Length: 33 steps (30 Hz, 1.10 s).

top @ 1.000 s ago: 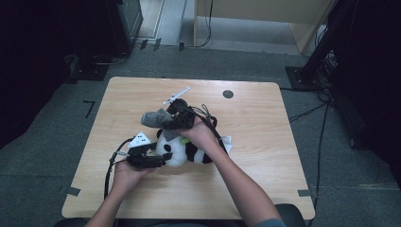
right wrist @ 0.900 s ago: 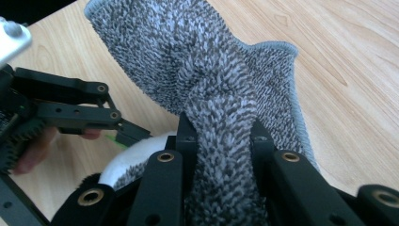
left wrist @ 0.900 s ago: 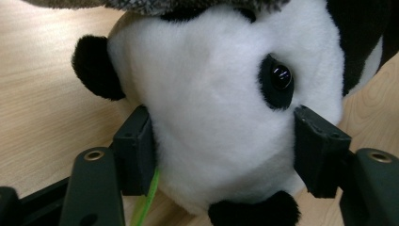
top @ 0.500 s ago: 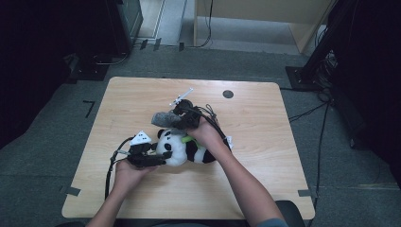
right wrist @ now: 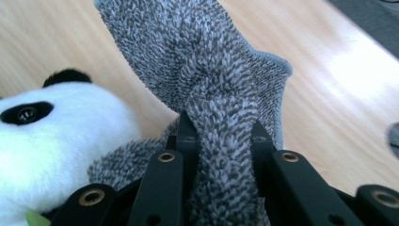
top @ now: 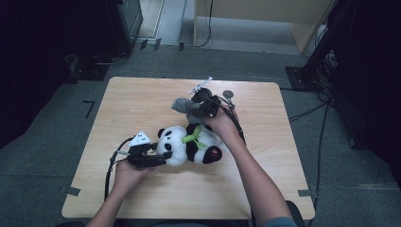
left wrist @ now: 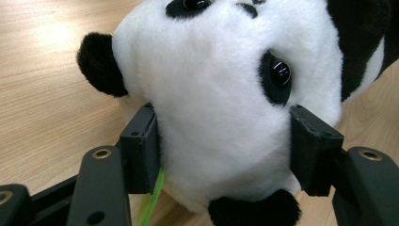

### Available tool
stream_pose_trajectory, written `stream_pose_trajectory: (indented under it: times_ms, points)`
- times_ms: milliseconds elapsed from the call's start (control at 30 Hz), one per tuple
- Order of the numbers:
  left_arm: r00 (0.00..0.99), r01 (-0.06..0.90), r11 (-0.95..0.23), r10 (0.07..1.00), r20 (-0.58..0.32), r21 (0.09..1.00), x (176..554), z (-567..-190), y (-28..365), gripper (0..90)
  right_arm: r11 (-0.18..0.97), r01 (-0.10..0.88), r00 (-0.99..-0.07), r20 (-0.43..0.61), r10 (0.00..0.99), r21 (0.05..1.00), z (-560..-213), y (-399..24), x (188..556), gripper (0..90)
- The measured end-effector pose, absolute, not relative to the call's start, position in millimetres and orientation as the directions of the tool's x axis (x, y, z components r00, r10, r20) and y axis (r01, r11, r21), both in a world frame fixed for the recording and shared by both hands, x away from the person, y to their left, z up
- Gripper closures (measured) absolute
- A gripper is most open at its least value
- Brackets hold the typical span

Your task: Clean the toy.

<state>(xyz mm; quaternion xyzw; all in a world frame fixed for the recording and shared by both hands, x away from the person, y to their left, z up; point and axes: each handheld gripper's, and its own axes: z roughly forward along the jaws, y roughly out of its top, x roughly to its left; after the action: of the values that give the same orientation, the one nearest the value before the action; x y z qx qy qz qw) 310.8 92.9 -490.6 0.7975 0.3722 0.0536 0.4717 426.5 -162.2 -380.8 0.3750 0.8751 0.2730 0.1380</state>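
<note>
Plush panda [top: 189,144] lies crosswise mid-frame, head left, clamped by the left gripper [top: 158,160]; the right gripper [top: 197,108] pinches a grey cloth [top: 183,105].

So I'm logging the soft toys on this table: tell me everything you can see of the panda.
The panda is a plush toy of white fur with black ears, eye patches, limbs and glossy dark eyes. It lies on its side on the wooden table, head towards the left gripper, whose fingers press into both sides of its head. Something green sits at its neck, and one paw sole bears a red mark. The grey cloth, pinched in the right gripper, hangs just beyond its body.
</note>
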Motion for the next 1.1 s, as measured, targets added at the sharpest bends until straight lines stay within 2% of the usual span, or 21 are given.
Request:
stream_pose_trajectory:
  times_ms: [200,333,400,500,633,733,800,1033,1100]
  points:
    - [0.714,0.542,-0.268,0.646,-0.270,0.796,311,-491,93,35.5,0.535,0.536,-0.697,-0.015,0.717,0.653,-357,-158,418,74.9]
    - [0.714,0.543,-0.266,0.646,-0.270,0.796,311,-491,93,35.4,0.543,0.479,-0.771,0.034,0.636,0.690,-349,-123,405,74.7]
    - [0.714,0.542,-0.267,0.647,-0.269,0.797,311,-491,93,35.4,0.549,0.471,-0.786,0.046,0.617,0.691,-350,-114,403,74.8]
    - [0.715,0.537,-0.271,0.649,-0.261,0.799,310,-491,92,35.4,0.606,0.451,-0.835,0.069,0.546,0.655,-367,-78,396,74.7]
    - [0.712,0.540,-0.266,0.651,-0.265,0.798,310,-491,92,35.4,0.643,0.483,-0.847,0.132,0.515,0.594,-393,-62,394,74.8]
    - [0.705,0.552,-0.268,0.655,-0.271,0.789,310,-491,92,35.5,0.668,0.497,-0.849,0.154,0.505,0.553,-408,-61,394,74.5]
    - [0.699,0.563,-0.267,0.659,-0.278,0.782,311,-489,91,36.2,0.646,0.500,-0.847,0.168,0.505,0.577,-411,-70,396,74.3]
    - [0.693,0.576,-0.267,0.661,-0.289,0.773,313,-488,91,37.4,0.648,0.502,-0.814,0.060,0.578,0.573,-409,-91,403,74.6]
    - [0.692,0.577,-0.266,0.662,-0.289,0.773,313,-488,91,37.4,0.630,0.529,-0.791,0.061,0.609,0.569,-410,-102,408,74.6]
